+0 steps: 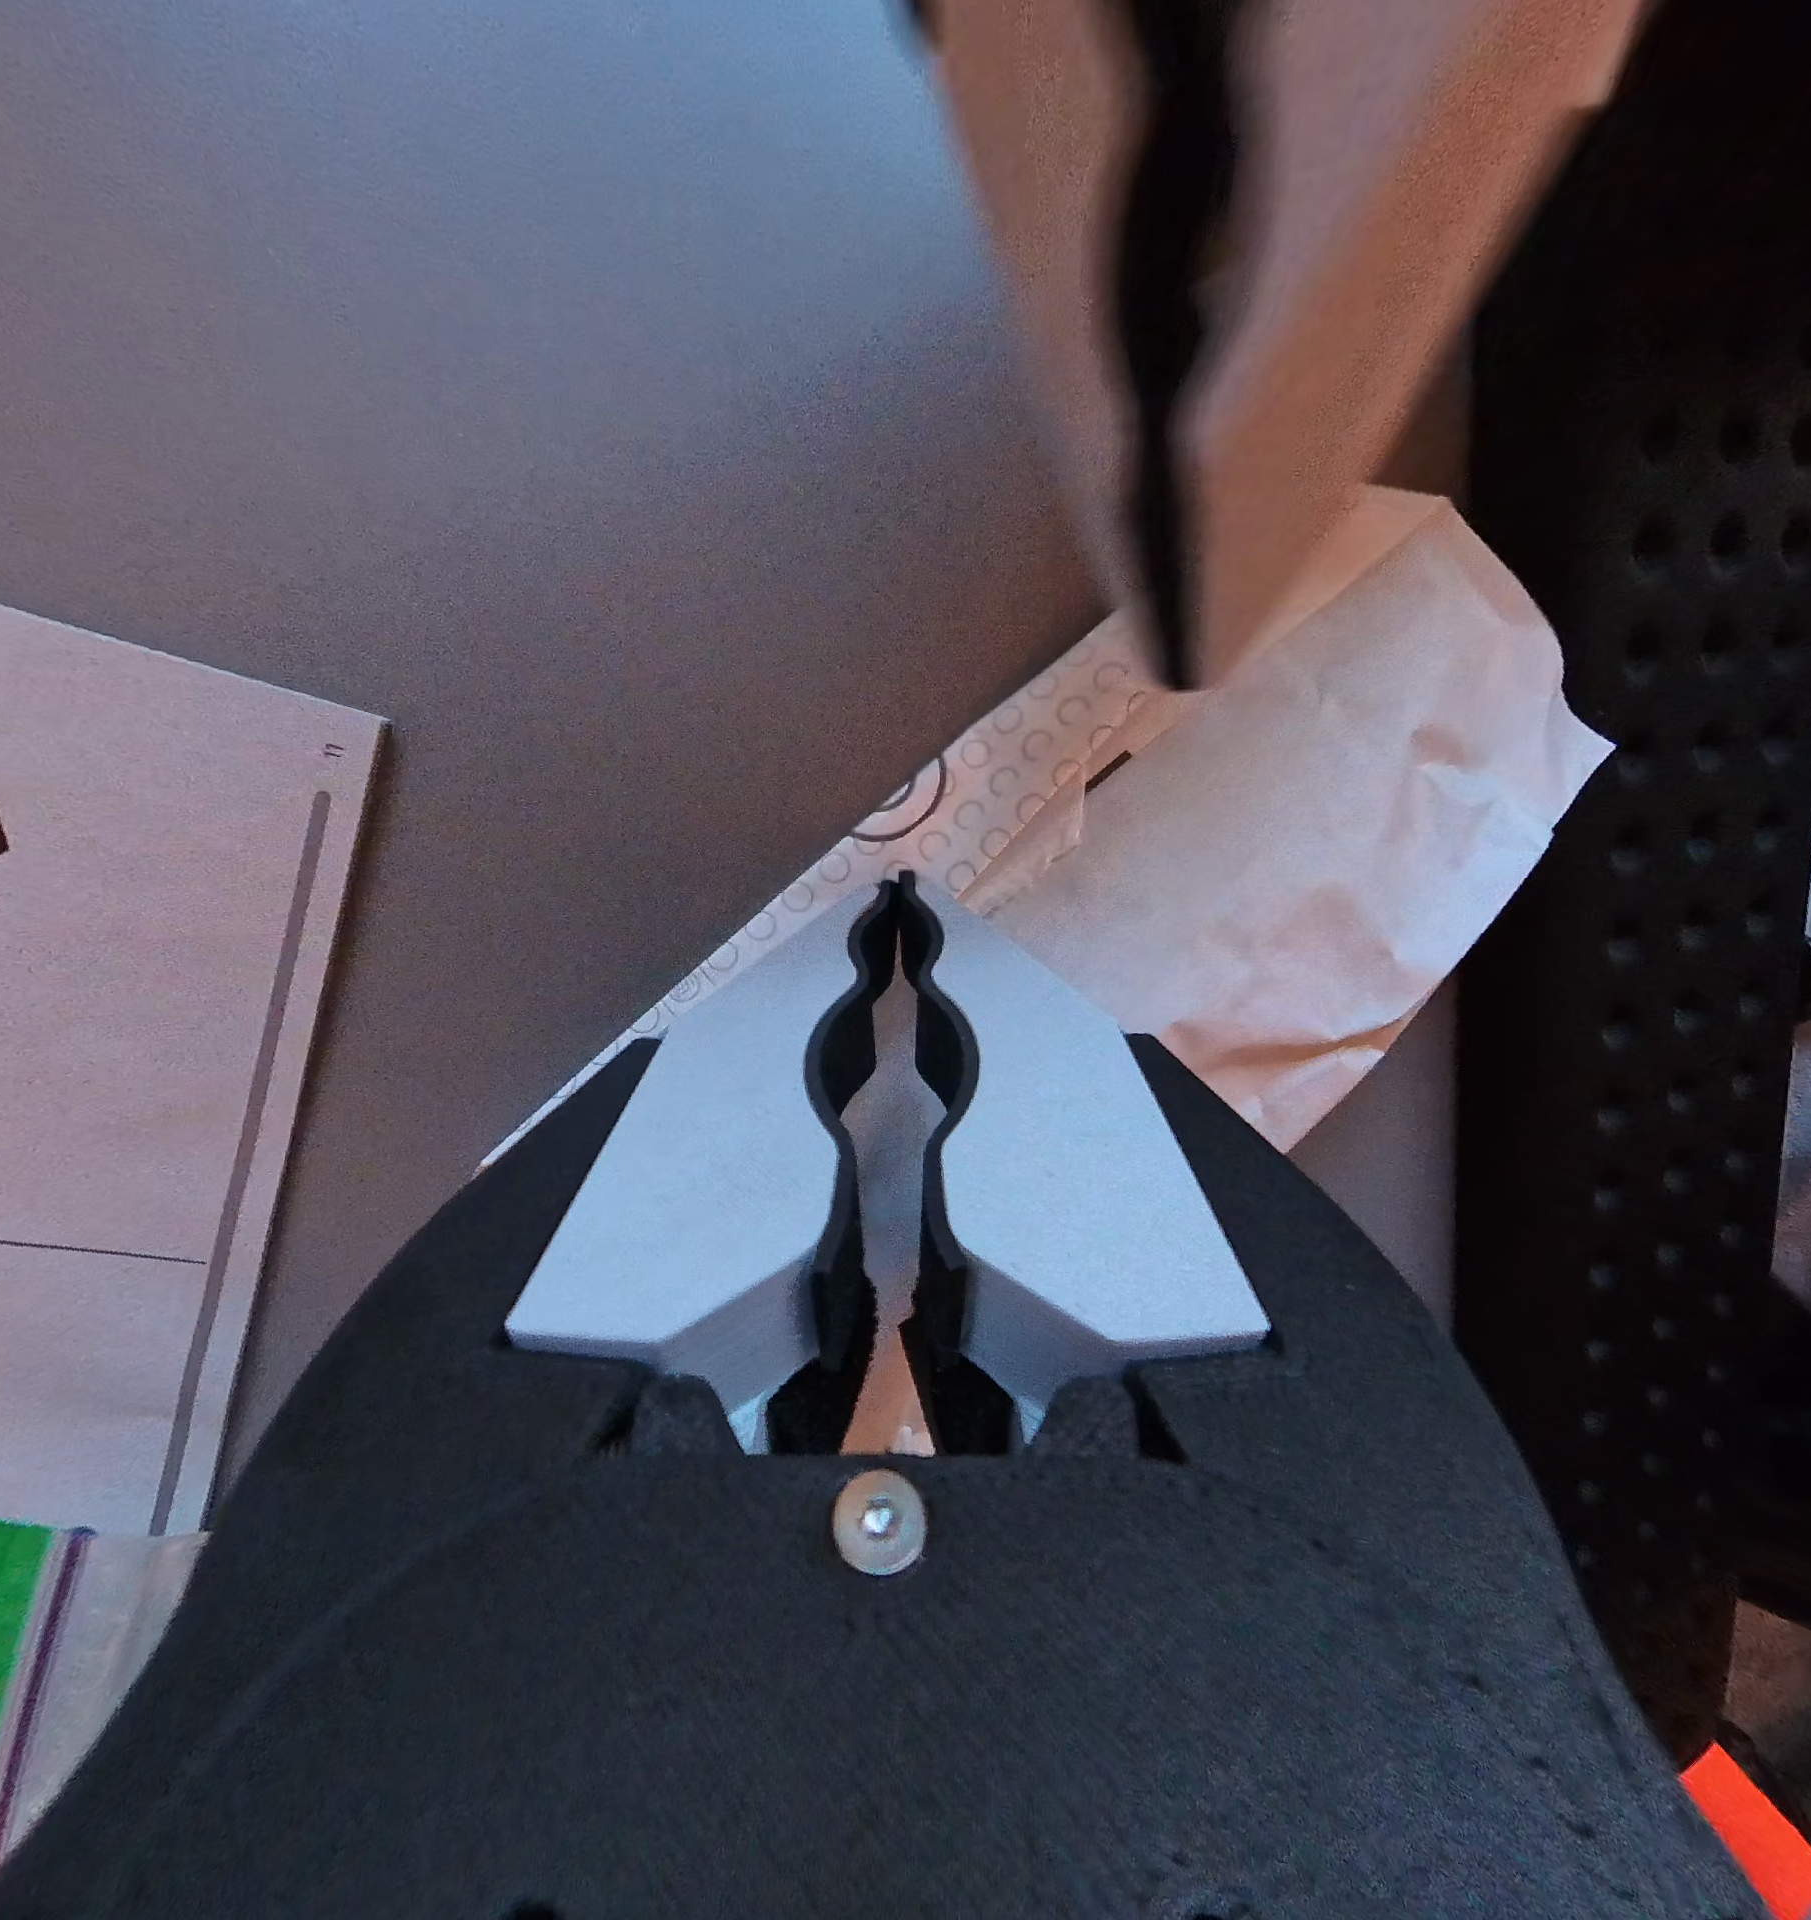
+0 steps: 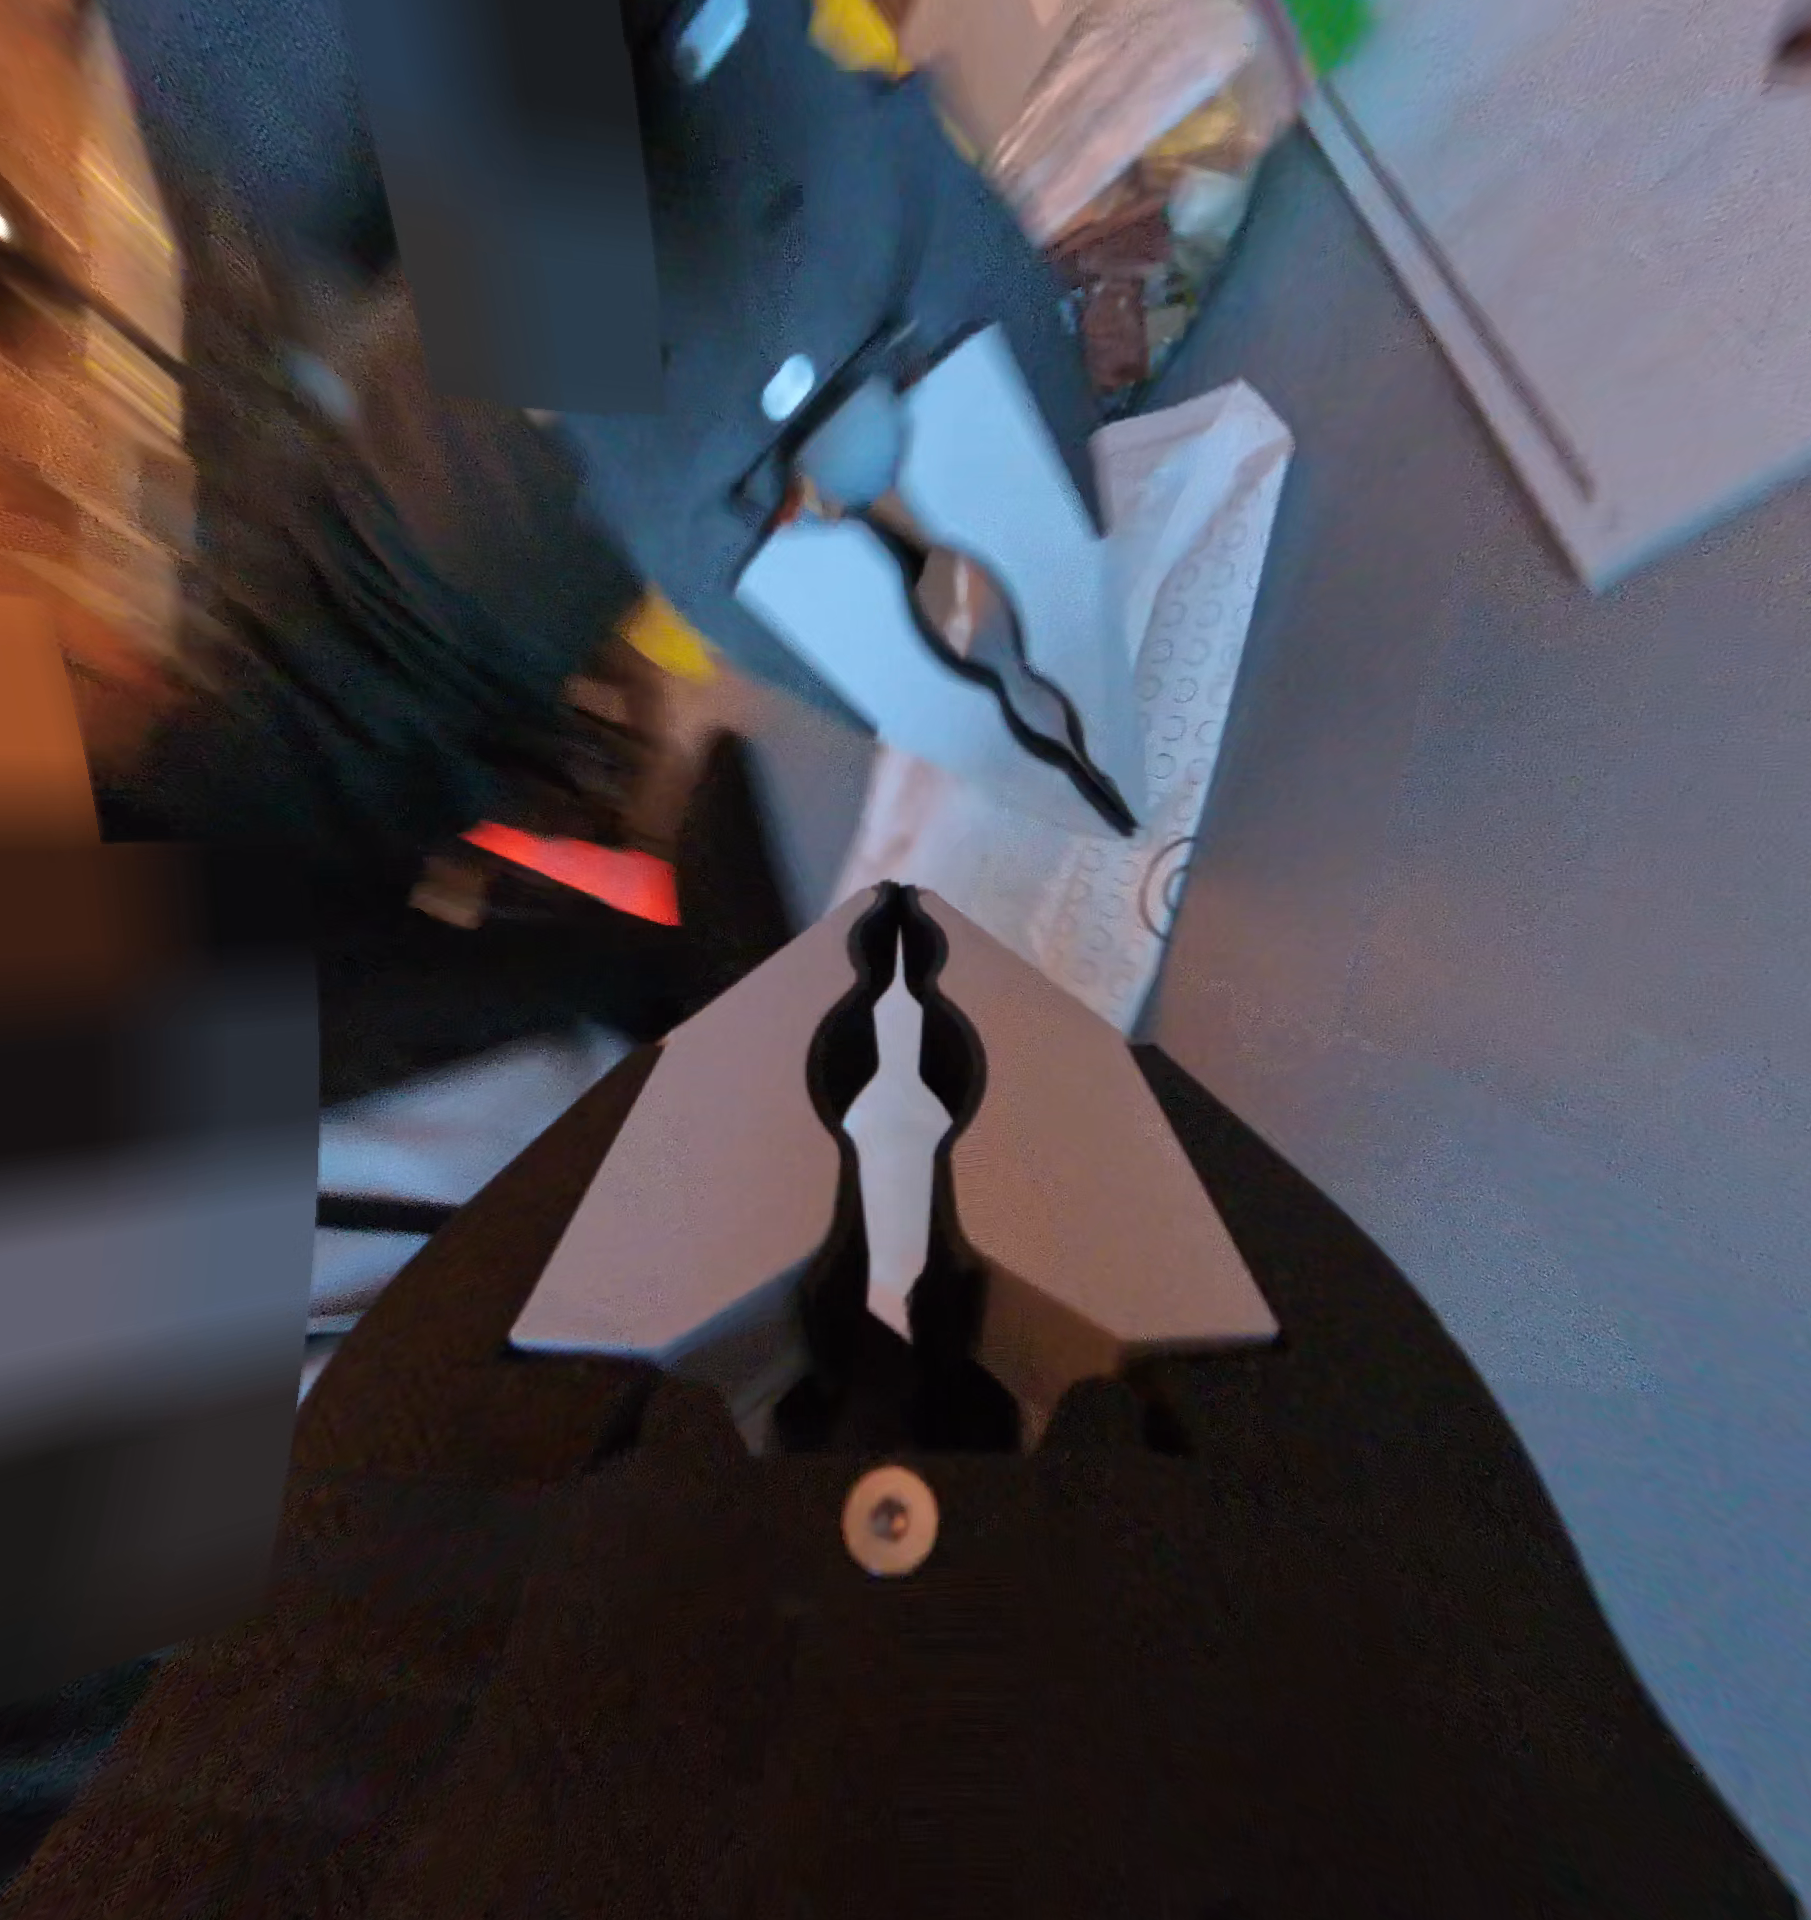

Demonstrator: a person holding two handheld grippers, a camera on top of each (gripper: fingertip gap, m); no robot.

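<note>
paper bag (image 1: 1296,873): near part hidden behind left gripper (image 1: 899,891) | right gripper (image 1: 1161,436): blurred, cut off at top edge | booklet (image 1: 132,1039): cut off left | plastic bag (image 2: 1119,135): contents blurred, cut off at top

Two like grippers, black bodies with pale grey fingers

The left gripper (image 1: 902,891) and right gripper (image 2: 899,894) each have a rough-textured black printed body that widens toward the camera, with one silver hex-socket screw (image 1: 878,1536) set in the middle. Both carry two pale grey, flat-faced wedge fingers (image 1: 714,1174) that taper to a point, lined inside with wavy black pads (image 2: 847,1049).
</note>
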